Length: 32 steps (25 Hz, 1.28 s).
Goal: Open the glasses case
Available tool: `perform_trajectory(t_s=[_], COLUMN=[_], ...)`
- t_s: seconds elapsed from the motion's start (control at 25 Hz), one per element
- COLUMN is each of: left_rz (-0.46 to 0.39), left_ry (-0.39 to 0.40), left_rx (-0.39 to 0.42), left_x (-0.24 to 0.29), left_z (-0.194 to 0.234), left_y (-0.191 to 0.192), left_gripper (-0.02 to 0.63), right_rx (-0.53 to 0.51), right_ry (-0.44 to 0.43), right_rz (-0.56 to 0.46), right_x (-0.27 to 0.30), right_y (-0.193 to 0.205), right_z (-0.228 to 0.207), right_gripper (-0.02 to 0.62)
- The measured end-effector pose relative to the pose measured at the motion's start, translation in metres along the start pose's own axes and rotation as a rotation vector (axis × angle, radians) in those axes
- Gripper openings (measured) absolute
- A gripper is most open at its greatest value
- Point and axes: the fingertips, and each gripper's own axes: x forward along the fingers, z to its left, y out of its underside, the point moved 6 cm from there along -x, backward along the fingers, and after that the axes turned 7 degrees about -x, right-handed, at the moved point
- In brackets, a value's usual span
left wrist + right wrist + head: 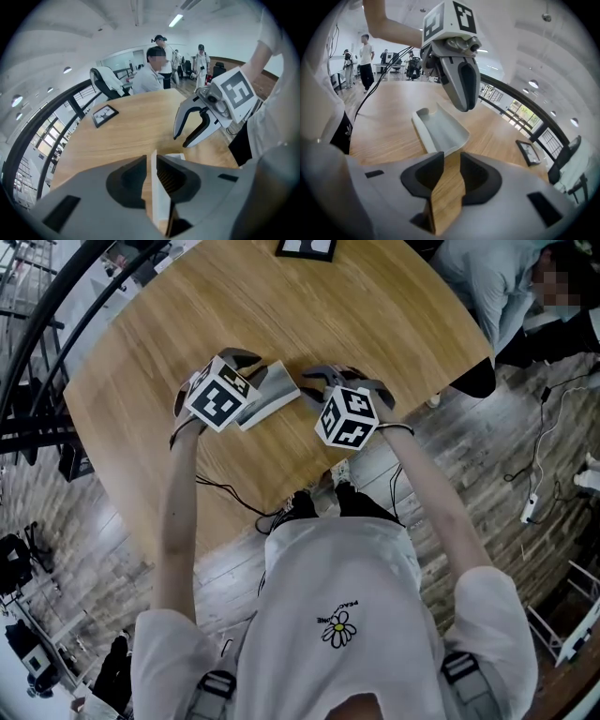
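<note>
daisy t-shirt, grey left tool, right tool

Left gripper view — glasses case seen edge-on, lower end hidden behind left gripper jaws. Face of seated person blurred. Head view — picture frame cut by top edge; case partly under marker cube.

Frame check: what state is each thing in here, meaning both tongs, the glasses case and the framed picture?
left tongs: slightly apart, the case's thin white edge between them, a gap showing beside it
right tongs: apart, empty, only the table showing between them
glasses case: open, hollow side up, lying on the table
framed picture: lying flat on the table, away from both tongs
</note>
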Motion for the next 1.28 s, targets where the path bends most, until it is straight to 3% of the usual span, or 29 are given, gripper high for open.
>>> perform_trajectory(t_s=[0.2, 0.32, 0.44, 0.6, 0.72, 0.8, 0.96, 1.28], left_rz=[-0.224, -0.391, -0.581, -0.860, -1.048, -1.102, -1.111, -1.153], left_ry=[-0.086, -0.147, -0.221, -0.344, -0.297, -0.317, -0.455, -0.507], left_rx=[-0.036, -0.098, -0.187, -0.327, -0.494, -0.515, -0.452, -0.413], left_x=[-0.050, -0.084, -0.118, -0.160, -0.177, -0.183, -0.191, -0.199], left_z=[0.000, -0.006, -0.015, -0.041, -0.066, -0.081, -0.098, -0.109], left_y=[-0.045, -0.070, -0.090, -0.107, -0.107, -0.105, -0.103, -0.108], left_gripper=[0.055, 0.025, 0.018, 0.018, 0.017, 0.017, 0.017, 0.017], right_rx=[0.083, 0.139, 0.210, 0.387, 0.468, 0.462, 0.461, 0.465], right_ry=[0.213, 0.362, 0.515, 0.698, 0.745, 0.774, 0.848, 0.859], right_rz=[-0.104, -0.197, -0.316, -0.557, -0.676, -0.690, -0.664, -0.656], right_x=[-0.054, -0.099, -0.149, -0.214, -0.249, -0.265, -0.276, -0.282], right_y=[-0.025, -0.045, -0.064, -0.084, -0.091, -0.094, -0.094, -0.089], right_z=[-0.051, -0.073, -0.088, -0.088, -0.071, -0.059, -0.050, -0.042], right_gripper=[0.089, 0.052, 0.020, 0.009, 0.008, 0.008, 0.008, 0.008])
